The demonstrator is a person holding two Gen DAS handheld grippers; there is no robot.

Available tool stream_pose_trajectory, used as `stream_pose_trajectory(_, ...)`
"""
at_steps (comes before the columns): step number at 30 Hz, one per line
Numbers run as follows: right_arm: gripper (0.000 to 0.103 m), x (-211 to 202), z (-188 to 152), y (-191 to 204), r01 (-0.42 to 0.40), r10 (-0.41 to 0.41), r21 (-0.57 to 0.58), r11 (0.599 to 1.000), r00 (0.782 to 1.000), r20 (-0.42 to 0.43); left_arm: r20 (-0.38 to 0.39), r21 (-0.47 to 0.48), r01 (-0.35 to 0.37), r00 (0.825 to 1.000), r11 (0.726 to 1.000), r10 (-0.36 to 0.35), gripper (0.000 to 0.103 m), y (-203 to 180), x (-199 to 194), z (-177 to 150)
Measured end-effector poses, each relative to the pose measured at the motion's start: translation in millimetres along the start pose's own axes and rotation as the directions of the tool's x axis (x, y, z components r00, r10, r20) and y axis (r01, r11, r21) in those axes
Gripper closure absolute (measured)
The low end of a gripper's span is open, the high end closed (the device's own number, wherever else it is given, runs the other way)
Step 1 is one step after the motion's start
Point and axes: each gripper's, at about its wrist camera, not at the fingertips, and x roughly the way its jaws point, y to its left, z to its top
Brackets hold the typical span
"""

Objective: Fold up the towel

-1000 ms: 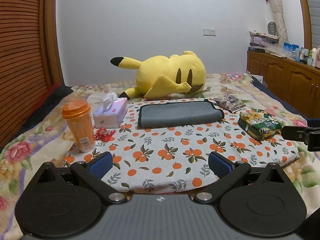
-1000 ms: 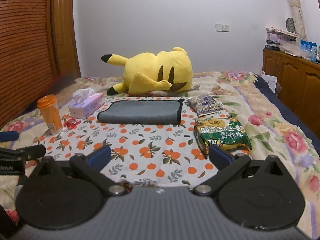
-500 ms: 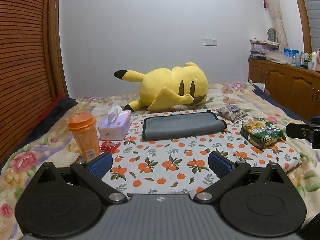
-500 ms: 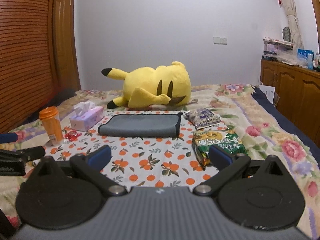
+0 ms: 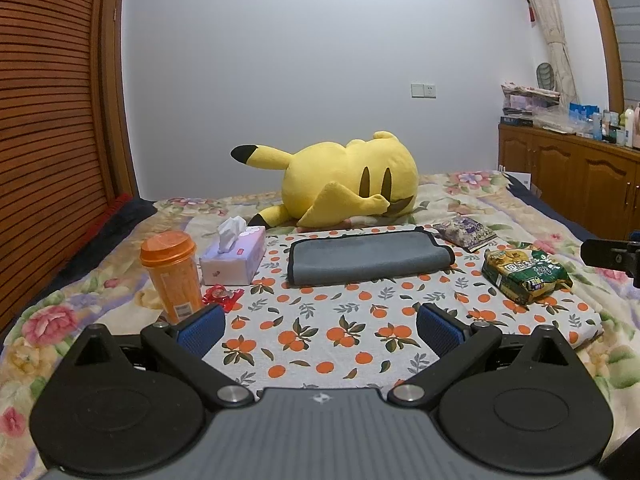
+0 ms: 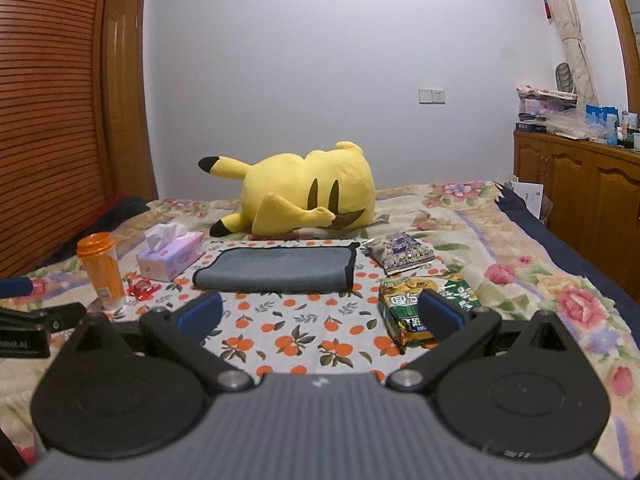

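A grey towel (image 5: 368, 258) with a dark edge lies folded flat on an orange-print cloth (image 5: 320, 336) on the bed; it also shows in the right wrist view (image 6: 276, 270). My left gripper (image 5: 318, 330) is open and empty, held well short of the towel over the cloth's near part. My right gripper (image 6: 320, 316) is open and empty, also short of the towel. Both have blue pads (image 5: 202, 328) (image 6: 440, 312).
An orange cup (image 5: 172, 276), a tissue box (image 5: 234, 258) and a red wrapper (image 5: 220, 296) stand left of the towel. A green snack bag (image 5: 524, 274) and a purple bag (image 5: 466, 232) lie to its right. A yellow plush (image 5: 348, 184) lies behind. A wooden cabinet (image 5: 572, 180) stands at right.
Both grippers have pulled back and tilted up, so the towel and bed sit lower and farther in view. The towel has not moved. Both stay open.
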Motion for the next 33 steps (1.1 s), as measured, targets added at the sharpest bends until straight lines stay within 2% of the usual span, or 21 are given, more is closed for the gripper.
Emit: stream_pose_trajectory(33, 0.0, -0.1, -0.6, 0.4, 0.0, 0.0, 0.0, 1.0, 1.0, 0.001, -0.007, 0.006, 0.001, 1.0, 1.0, -0.001, 0.0, -2.1, 0.9, -4.0)
